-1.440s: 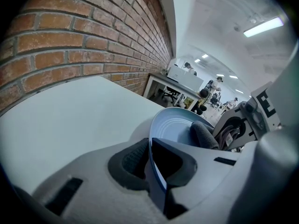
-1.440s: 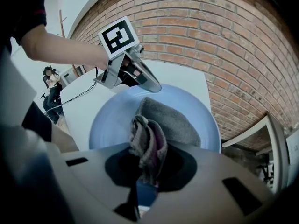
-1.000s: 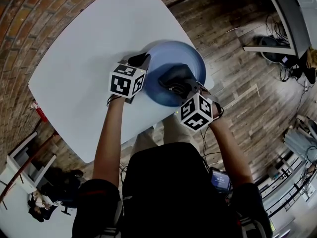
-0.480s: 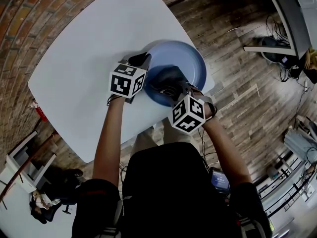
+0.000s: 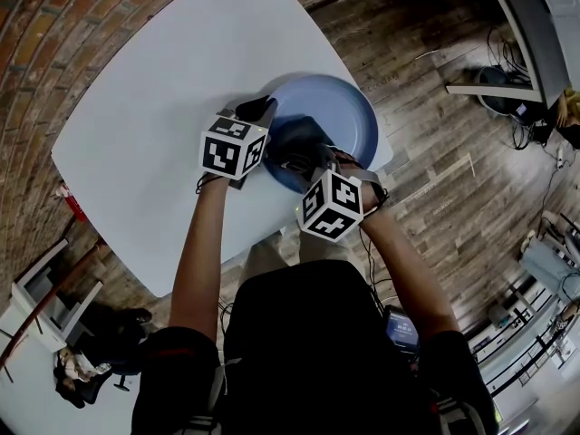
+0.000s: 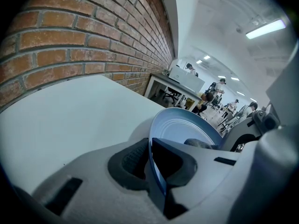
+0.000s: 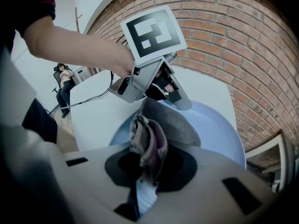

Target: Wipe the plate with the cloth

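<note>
A light blue plate [image 5: 349, 107] lies on the white table [image 5: 154, 107] near its right edge. My left gripper [image 5: 258, 110] is shut on the plate's left rim [image 6: 154, 164]; the rim runs between both pads. My right gripper [image 5: 299, 157] is shut on a grey cloth [image 7: 147, 143], bunched between its jaws. The cloth [image 5: 304, 134] lies spread on the plate's near left part, close to the left gripper [image 7: 161, 87]. The plate [image 7: 219, 129] shows beyond the cloth in the right gripper view.
A brick wall [image 5: 54, 25] runs along the table's far left side. Wooden floor [image 5: 435, 152] lies right of the table, with furniture and cables [image 5: 517, 98] further off. The plate sits close to the table's right edge [image 5: 381, 157].
My right gripper has slid left and toward me across the plate, dragging the cloth with it. The left gripper and the plate have stayed where they were.
</note>
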The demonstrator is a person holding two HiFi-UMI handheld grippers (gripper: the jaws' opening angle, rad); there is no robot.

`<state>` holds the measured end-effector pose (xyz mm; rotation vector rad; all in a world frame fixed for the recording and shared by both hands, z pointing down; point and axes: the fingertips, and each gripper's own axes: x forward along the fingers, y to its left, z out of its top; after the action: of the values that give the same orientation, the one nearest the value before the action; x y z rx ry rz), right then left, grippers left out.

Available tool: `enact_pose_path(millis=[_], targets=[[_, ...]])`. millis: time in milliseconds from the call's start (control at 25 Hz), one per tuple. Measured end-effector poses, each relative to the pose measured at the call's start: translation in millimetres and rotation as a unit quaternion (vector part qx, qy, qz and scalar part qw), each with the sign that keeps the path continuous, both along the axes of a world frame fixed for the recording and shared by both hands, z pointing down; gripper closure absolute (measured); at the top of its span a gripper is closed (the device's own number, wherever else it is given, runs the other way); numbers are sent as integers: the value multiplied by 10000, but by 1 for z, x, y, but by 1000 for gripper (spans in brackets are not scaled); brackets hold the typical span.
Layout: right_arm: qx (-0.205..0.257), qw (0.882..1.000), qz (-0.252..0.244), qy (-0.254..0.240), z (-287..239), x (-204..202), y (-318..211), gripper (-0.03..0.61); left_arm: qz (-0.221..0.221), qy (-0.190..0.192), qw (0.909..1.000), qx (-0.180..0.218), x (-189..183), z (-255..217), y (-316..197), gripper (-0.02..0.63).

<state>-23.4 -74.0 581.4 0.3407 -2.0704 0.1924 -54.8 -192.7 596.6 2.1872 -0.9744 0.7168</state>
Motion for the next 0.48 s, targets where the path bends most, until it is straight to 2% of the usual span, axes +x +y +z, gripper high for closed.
enact_pose_path(millis=[480], targets=[[111, 9999, -96, -56, 0, -7, -19, 534, 2, 59, 10000, -15, 0, 1, 0, 578]])
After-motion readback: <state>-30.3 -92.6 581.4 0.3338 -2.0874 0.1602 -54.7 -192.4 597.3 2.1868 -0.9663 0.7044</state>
